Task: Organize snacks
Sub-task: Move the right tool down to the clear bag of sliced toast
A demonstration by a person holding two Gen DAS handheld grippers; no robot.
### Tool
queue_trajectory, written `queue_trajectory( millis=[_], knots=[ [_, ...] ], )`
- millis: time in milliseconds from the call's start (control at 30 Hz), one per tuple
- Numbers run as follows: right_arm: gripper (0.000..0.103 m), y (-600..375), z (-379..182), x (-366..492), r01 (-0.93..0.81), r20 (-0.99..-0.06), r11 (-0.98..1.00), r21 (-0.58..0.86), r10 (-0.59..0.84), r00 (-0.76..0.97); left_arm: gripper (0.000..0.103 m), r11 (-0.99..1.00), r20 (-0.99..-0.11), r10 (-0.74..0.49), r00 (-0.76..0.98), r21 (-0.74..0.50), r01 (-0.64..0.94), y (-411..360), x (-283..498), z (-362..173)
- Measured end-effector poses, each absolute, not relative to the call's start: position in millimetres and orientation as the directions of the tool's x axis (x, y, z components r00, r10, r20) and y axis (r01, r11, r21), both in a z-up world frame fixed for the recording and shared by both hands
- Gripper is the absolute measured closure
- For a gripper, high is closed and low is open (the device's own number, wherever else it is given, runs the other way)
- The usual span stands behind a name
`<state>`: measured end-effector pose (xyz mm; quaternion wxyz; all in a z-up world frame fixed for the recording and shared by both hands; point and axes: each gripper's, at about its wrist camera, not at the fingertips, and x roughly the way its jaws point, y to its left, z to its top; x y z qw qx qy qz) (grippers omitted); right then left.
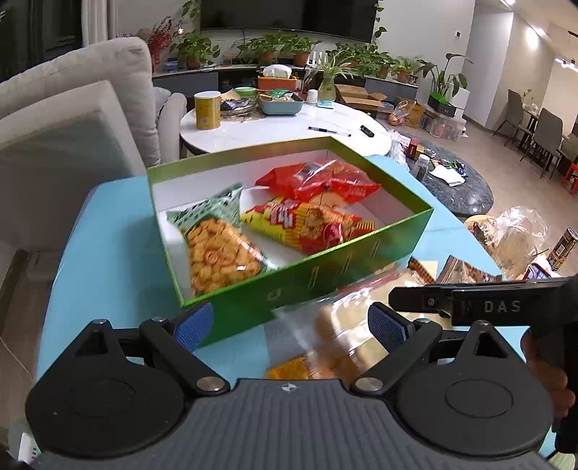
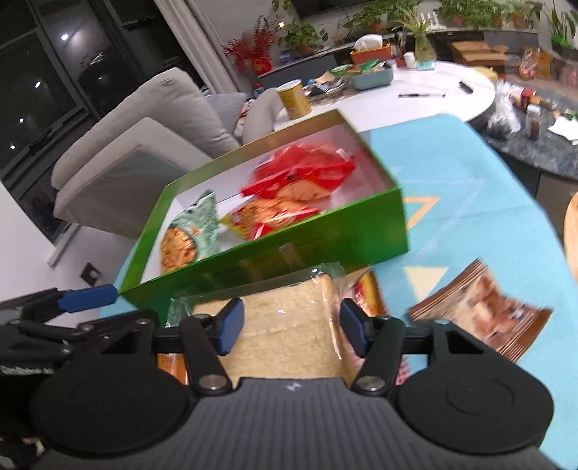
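Green cardboard box (image 1: 325, 267) on the blue tablecloth (image 1: 108, 231) holds three snack bags. Right gripper (image 2: 289, 325): jaws clenched on a clear-wrapped bread pack (image 2: 289, 318), which lies between the blue pads, just in front of the box's near wall. Left gripper (image 1: 289, 321): jaws spread, nothing between them, facing the box.

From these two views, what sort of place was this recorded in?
Most likely a home living room: a grey sofa, a wall television above potted plants, and a dining chair beyond.
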<state>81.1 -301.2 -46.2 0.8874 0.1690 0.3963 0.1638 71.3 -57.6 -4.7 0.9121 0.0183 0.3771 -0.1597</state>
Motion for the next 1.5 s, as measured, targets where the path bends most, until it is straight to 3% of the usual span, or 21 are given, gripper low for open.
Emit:
queue_trajectory(
  millis=[367, 867, 1233, 1333, 1500],
  knots=[
    [0.036, -288.3, -44.7, 55.4, -0.164, -0.623, 0.849, 0.502, 0.486, 0.612, 0.011, 0.954, -0.705, -0.271, 0.656, -0.106, 0.281, -30.7, 45.8, -9.3],
    [0.030, -283.9, -58.6, 41.9, -0.164, -0.670, 0.875, 0.455, 0.458, 0.584, 0.011, 0.918, -0.722, -0.342, 0.601, -0.120, 0.378, -47.7, 13.6, -19.5],
    [0.025, -283.4, -61.8, 43.4, -0.156, -0.675, 0.868, 0.471, 0.469, 0.569, 0.027, 0.907, -0.753, -0.360, 0.551, -0.143, 0.396, -58.2, 18.7, -30.3],
    [0.025, -281.9, -61.3, 43.7, -0.164, -0.674, 0.867, 0.471, 0.473, 0.567, 0.040, 0.902, -0.756, -0.367, 0.542, -0.147, 0.406, -61.1, 19.6, -30.7],
    [0.028, -276.3, -59.7, 42.0, -0.193, -0.675, 0.871, 0.452, 0.475, 0.564, 0.045, 0.904, -0.751, -0.349, 0.560, -0.113, 0.413, -64.9, 17.4, -28.1]
  ],
)
